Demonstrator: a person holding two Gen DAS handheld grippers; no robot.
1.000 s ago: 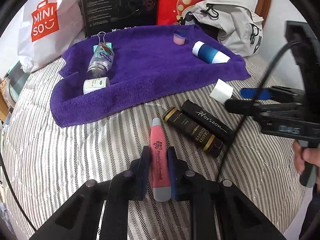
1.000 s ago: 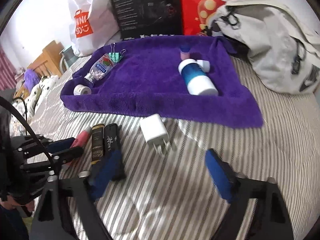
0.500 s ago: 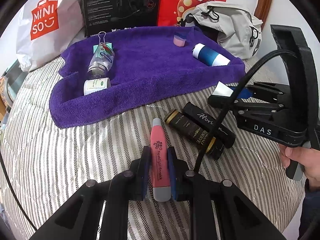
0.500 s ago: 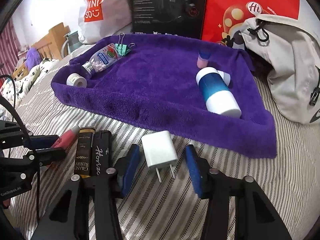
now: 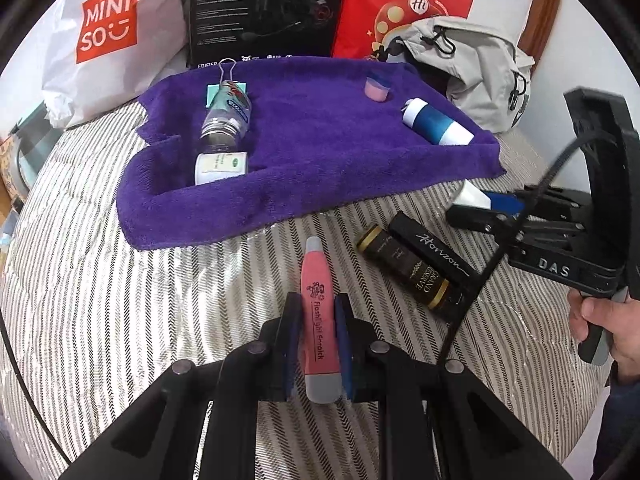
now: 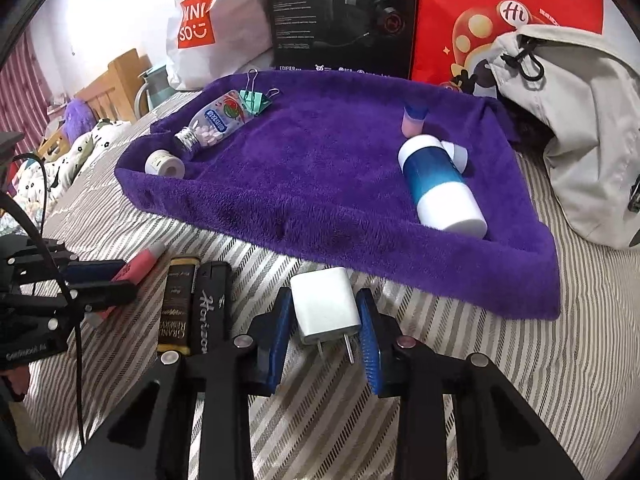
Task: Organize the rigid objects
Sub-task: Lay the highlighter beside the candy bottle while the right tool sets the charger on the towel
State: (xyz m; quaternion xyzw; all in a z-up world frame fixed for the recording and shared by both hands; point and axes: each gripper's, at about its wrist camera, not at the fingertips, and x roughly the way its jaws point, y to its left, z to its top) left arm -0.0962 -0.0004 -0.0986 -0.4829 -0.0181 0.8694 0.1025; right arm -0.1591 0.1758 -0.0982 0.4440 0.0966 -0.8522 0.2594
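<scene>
Looking along the left wrist view first: the left gripper (image 5: 318, 344) is closed on a slim pink plastic flashlight pen with grey ends (image 5: 319, 320), one blue-padded finger against each side. The pen's long axis runs straight ahead along the fingers, far tip aimed at the near hem of the purple fleece towel (image 5: 320, 152). The towel lies directly forward, near. The pen appears to rest on the striped grey-and-white bedcover (image 5: 120, 300); lifted or not, cannot tell. Just right of it lie two dark boxes side by side, a gold-trimmed brown one (image 5: 408, 270) and a black one lettered Horizon (image 5: 430, 250), both angled away to the left. Further right the right gripper (image 5: 486, 204) shows side-on, a white corner between its blue pads.

Right wrist view: the right gripper (image 6: 322, 320) straddles a white square plastic wall charger (image 6: 326, 304), prongs pointing back toward the camera. Both blue pads stand just beside its flanks; whether they touch yet, cannot tell. Towel hem sits just beyond the charger, dead ahead. The left gripper (image 6: 102, 280) appears at the far left with the pink pen between its fingers.

Judgement: each arm is nearest its own item, and for both the coming carry is a short forward one onto the towel, with no turn needed.
</scene>
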